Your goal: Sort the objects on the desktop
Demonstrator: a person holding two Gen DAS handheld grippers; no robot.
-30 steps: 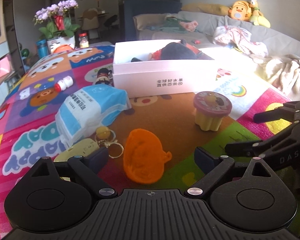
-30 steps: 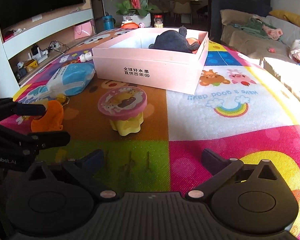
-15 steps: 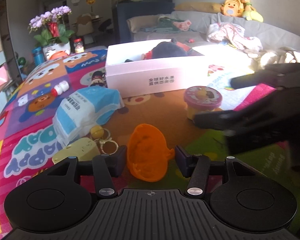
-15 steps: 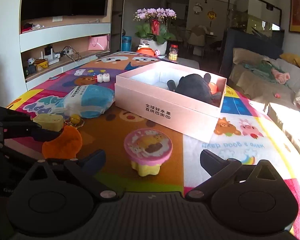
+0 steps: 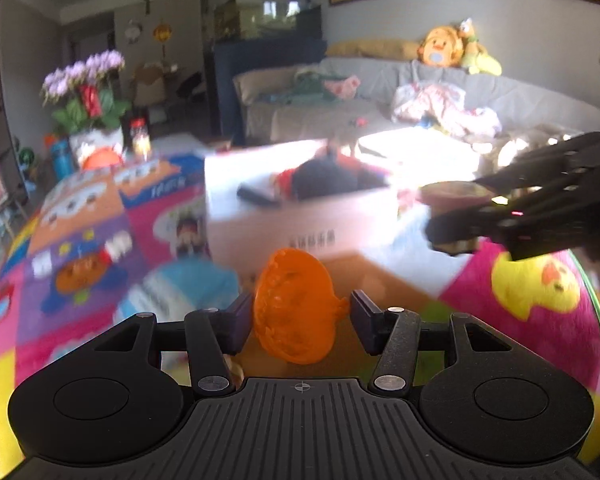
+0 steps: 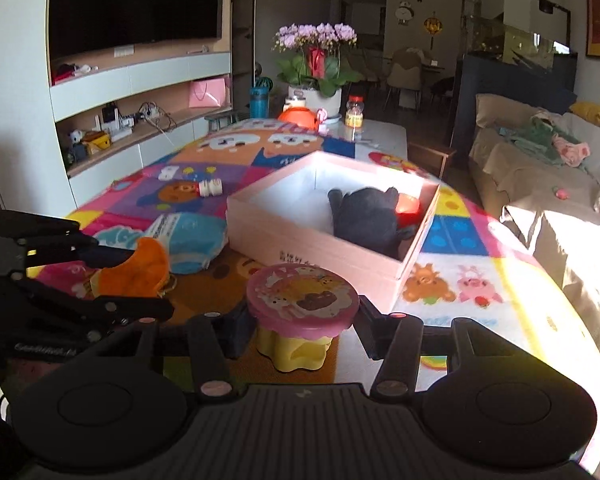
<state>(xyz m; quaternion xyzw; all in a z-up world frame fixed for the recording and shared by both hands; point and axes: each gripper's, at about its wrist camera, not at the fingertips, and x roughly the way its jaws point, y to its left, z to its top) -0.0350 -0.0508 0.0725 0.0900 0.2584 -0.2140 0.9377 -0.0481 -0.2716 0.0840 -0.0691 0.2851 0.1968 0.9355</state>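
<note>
A: What's the orange thing made of?

B: Thin, see-through orange plastic, a rounded shell with a bumpy, toothed rim and a small tab on one side. The left gripper has it clamped between its black fingers, up off the colourful cartoon play mat. In the left view the background is smeared with blur.

A: And the right gripper?

B: Its jaws are closing, and a toy cup sits between them: a flat round pink lid with a glossy cartoon print on top of a lobed, pale yellow plastic body. The fingers touch the yellow body on both sides, just under the lid's rim. It seems to be off the mat, though I can't tell for sure.

A: Where's the box?

B: The pale pink cardboard box lies open on the mat, just beyond both held things, with printed characters on its near wall. A soft black plush toy lies inside it against a red object.

A: Anything else on the mat?

B: A crinkly blue and white soft pack left of the box, and a small white bottle with a red band further back
</note>
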